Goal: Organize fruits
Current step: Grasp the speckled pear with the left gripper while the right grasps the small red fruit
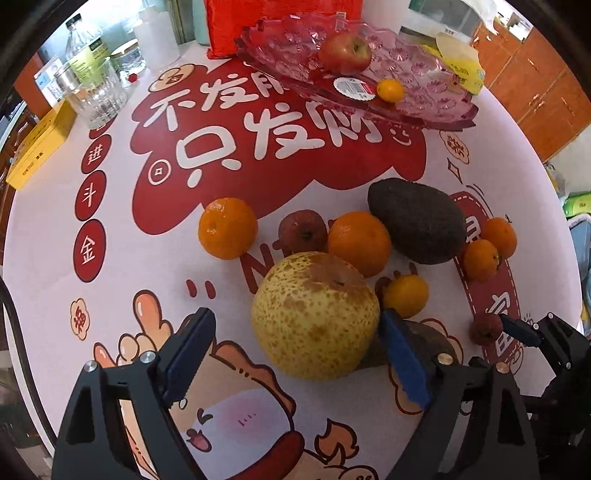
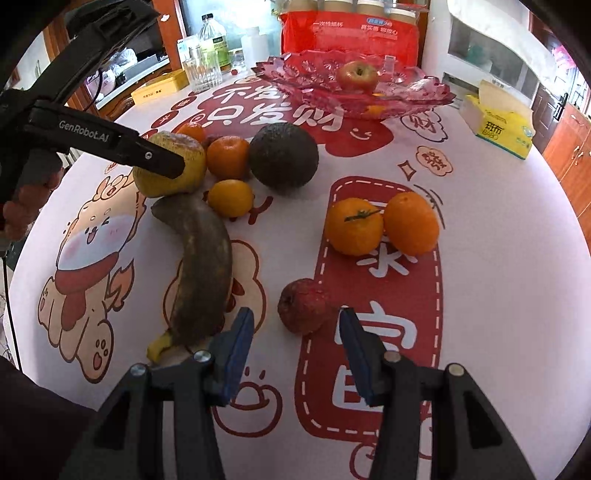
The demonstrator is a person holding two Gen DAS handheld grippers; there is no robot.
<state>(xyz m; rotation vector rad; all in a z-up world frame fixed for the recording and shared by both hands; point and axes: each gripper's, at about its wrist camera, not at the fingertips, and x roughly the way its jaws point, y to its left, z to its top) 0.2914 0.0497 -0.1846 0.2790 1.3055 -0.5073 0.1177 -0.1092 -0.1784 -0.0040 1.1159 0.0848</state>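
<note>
A speckled yellow pear (image 1: 316, 317) lies between the wide-apart jaws of my left gripper (image 1: 297, 314); the left pad stands clear of it, so the gripper is open. Beside the pear are mandarins (image 1: 227, 227), a dark avocado (image 1: 417, 221) and a blackened banana (image 2: 203, 266). A small wrinkled red fruit (image 2: 303, 306) sits on the cloth just between the tips of my right gripper (image 2: 295, 314), which is open with a gap at the left pad. At the back, the pink glass tray (image 1: 424, 103) holds a red apple (image 1: 345, 53) and a small orange (image 1: 390, 90).
Two mandarins (image 2: 380, 225) lie to the right of the red fruit. A glass tumbler (image 1: 98, 98), bottles (image 2: 212, 40) and a yellow box (image 1: 40, 147) stand at the back left, a red packet (image 2: 351, 33) behind the tray, and a tissue pack (image 2: 498, 122) at the right.
</note>
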